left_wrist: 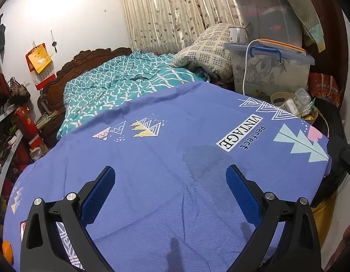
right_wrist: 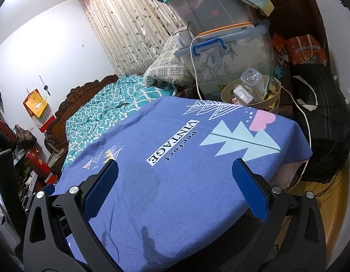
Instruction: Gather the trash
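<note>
A beige waste bin (right_wrist: 252, 100) stands past the far right corner of a table covered with a blue "Perfect VINTAGE" cloth (right_wrist: 175, 181). It holds a clear plastic bottle (right_wrist: 252, 81), wrappers and other trash. In the left wrist view the bin (left_wrist: 288, 104) shows at the right, beyond the cloth (left_wrist: 152, 192). My left gripper (left_wrist: 170, 174) is open and empty above the cloth. My right gripper (right_wrist: 175, 170) is open and empty above the cloth, nearer the bin. The right gripper's black body (left_wrist: 342, 156) shows at the right edge of the left wrist view.
Stacked clear storage boxes (right_wrist: 227, 52) with a white cable (right_wrist: 194, 72) stand behind the bin. A black bag (right_wrist: 324, 122) lies on the floor at the right. A bed with a teal quilt (left_wrist: 120, 83) is beyond the table. Cluttered shelves (left_wrist: 9, 136) are at the left. An orange (left_wrist: 7, 251) lies at the near left.
</note>
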`<state>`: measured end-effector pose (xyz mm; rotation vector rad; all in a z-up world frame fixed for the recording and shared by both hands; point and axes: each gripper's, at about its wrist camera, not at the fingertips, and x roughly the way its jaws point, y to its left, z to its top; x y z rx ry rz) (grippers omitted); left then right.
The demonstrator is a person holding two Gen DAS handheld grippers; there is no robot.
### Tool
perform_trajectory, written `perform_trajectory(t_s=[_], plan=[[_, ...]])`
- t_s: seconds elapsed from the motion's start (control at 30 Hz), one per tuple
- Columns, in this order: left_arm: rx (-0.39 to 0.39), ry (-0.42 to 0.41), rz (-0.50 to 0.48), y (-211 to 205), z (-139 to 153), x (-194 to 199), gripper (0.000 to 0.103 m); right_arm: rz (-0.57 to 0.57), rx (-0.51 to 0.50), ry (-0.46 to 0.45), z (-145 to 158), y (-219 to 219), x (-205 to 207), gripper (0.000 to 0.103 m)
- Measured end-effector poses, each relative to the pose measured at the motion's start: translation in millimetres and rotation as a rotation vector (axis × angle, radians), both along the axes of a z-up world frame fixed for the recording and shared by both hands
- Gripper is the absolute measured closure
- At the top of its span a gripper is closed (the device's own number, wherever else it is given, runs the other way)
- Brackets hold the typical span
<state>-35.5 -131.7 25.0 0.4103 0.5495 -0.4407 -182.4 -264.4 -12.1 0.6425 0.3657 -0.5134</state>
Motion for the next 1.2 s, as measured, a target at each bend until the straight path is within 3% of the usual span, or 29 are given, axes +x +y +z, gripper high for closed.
perform_trajectory(t_s=[0.53, 1.2], plan=[[0.041, -0.003, 0.021, -1.7, -3.6, -2.9, 0.009, -0.013, 0.002, -0.006, 2.8, -0.2, -3.2, 0.003], [0.056, 0.054, -0.053, -6.6, -10.1, -6.9, 0.009, -0.011, 0.002, -0.007, 2.5, -2.0, -3.0, 0.003]])
